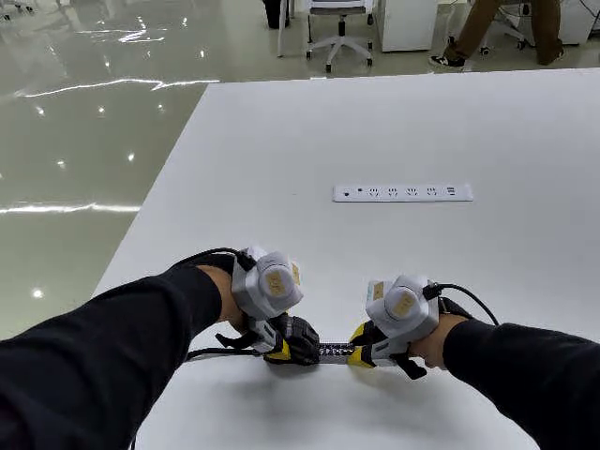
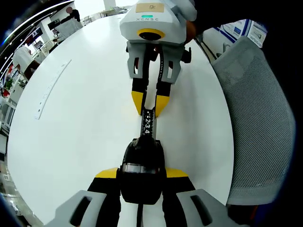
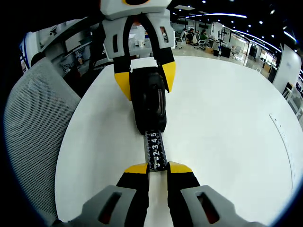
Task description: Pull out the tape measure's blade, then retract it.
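Note:
A black tape measure (image 1: 292,339) lies near the white table's front edge. My left gripper (image 2: 142,173) is shut on its case (image 2: 142,166), yellow-tipped jaws on either side. A short length of the blade (image 1: 336,350), black with white numbers, runs out to the right. My right gripper (image 3: 156,167) is shut on the blade's end (image 3: 155,152), close to the case (image 3: 148,99). In the head view the left gripper (image 1: 279,345) and the right gripper (image 1: 361,353) face each other a few centimetres apart.
A white power strip (image 1: 402,193) lies mid-table beyond the grippers. The table's left edge (image 1: 155,178) drops to a glossy floor. A grey mesh chair (image 2: 258,123) stands beside the table. An office chair and a person's legs (image 1: 487,28) are at the far end.

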Tool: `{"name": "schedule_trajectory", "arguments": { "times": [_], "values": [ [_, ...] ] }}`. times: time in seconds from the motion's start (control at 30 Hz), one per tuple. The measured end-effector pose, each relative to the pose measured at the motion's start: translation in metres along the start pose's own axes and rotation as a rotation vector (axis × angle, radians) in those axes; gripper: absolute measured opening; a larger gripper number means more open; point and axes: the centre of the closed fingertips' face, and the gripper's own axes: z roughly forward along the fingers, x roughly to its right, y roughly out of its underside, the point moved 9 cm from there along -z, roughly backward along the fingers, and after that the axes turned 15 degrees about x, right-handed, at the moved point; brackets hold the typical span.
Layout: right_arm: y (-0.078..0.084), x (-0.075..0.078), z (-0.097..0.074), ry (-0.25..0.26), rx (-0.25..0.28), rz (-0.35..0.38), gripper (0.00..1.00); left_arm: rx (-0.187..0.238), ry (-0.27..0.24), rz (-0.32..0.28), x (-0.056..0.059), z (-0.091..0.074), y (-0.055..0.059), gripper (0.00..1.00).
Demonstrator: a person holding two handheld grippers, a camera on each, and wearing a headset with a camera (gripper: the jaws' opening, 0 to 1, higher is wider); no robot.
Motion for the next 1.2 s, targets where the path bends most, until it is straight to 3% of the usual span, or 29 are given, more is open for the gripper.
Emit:
{"name": "schedule_trajectory", "arguments": {
  "times": [1.2],
  "values": [
    [0.022,0.004,-0.034,0.024,-0.017,-0.009,0.08,0.011,-0.007,-0.018,-0.001,0.001,0.001,0.3]
  ]
}}
